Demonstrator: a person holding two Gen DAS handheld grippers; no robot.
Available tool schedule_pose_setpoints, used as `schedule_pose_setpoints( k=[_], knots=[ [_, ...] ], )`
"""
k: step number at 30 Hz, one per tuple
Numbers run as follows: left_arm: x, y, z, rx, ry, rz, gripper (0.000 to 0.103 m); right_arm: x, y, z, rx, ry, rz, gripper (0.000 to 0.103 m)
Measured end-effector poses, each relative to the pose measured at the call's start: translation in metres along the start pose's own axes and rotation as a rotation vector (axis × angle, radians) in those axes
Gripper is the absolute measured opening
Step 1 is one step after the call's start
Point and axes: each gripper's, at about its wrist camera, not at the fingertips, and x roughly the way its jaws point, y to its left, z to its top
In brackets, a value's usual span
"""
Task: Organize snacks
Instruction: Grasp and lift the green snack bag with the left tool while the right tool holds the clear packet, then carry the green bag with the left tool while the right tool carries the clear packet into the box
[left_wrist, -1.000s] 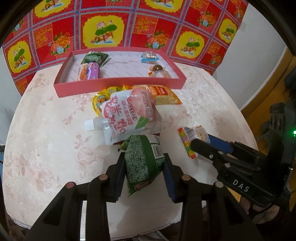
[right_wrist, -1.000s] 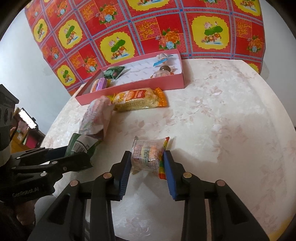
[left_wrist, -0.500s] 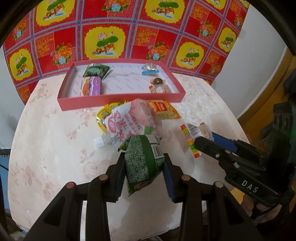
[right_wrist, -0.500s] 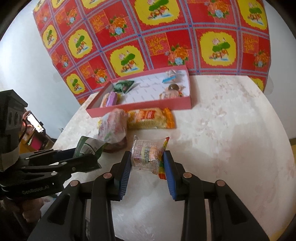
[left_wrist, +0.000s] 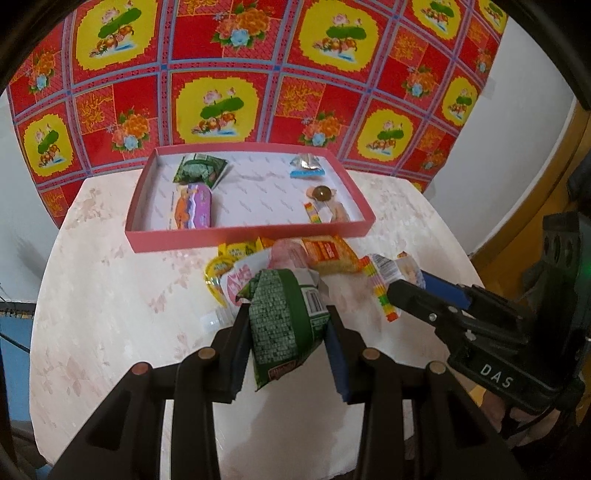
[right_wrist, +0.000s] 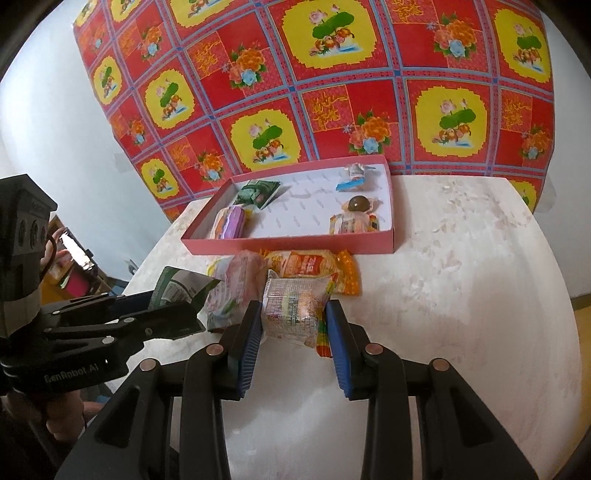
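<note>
Snacks fill both views. From the left wrist we see our left gripper (left_wrist: 286, 332) with its fingers pinching a green packet (left_wrist: 282, 317), held upright above the counter (left_wrist: 110, 295); the red tray (left_wrist: 240, 236) lies straight ahead beyond the loose pile, its long axis across our line. From the right wrist we see our right gripper (right_wrist: 293, 325) pinching a clear wrapped snack (right_wrist: 293, 312) off the counter, the tray ahead and slightly left, about as near to either hand.

Both grippers (left (left_wrist: 284, 332), right (right_wrist: 293, 325)) angled downward, fingers clamped.
</note>
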Motion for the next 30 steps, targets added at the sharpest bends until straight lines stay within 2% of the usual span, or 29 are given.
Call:
schedule_pose_setpoints(
  k=[14, 30],
  knots=[
    [0.006, 0.017, 0.033, -0.026, -0.018, 0.014, 0.039, 0.014, -0.006, 0.032, 0.007, 0.003, 0.002, 0.036],
    [0.03, 0.05, 0.063, -0.088, -0.041, 0.076, 0.039, 0.039, -0.017, 0.057, 0.026, 0.006, -0.029, 0.036]
  ],
)
